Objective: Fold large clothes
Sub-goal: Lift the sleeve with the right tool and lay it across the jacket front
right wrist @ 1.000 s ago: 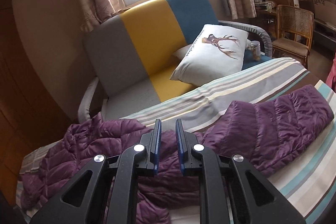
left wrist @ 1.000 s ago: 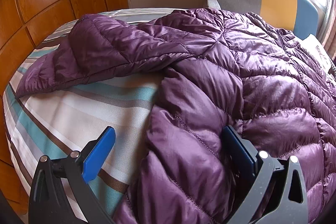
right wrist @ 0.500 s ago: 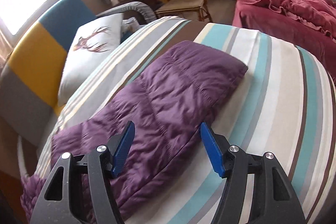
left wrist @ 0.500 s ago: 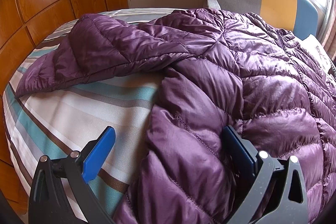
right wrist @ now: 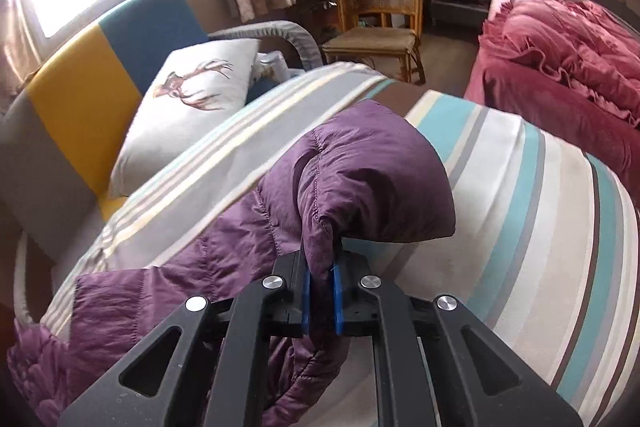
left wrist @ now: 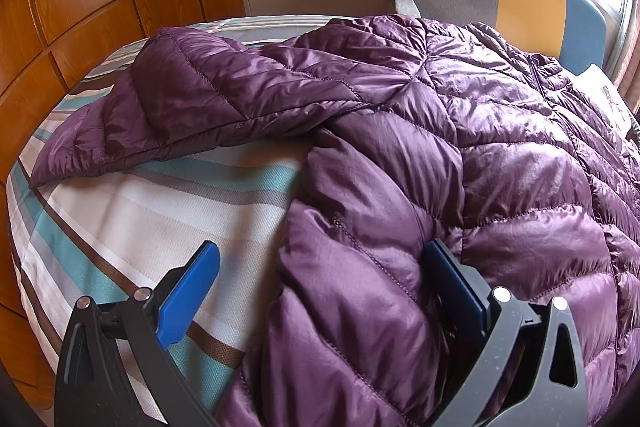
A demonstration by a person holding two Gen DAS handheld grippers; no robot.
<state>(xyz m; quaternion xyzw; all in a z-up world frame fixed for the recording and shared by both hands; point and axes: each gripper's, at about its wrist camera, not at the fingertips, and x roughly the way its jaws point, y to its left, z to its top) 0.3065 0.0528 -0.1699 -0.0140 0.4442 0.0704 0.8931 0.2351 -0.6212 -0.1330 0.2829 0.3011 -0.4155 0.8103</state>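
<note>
Pinching the purple down jacket's [left wrist: 440,155] sleeve [right wrist: 372,163] end, my right fingers [right wrist: 320,297] have just clamped shut; my left fingers [left wrist: 206,273] gape wide, straddling its hem on the striped bed [left wrist: 132,211].

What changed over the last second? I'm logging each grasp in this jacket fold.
The right gripper swung over to the purple jacket's sleeve, opened, then closed, pinching the sleeve's cuff end. The left gripper stayed put, fingers wide open around the jacket's edge.
</note>
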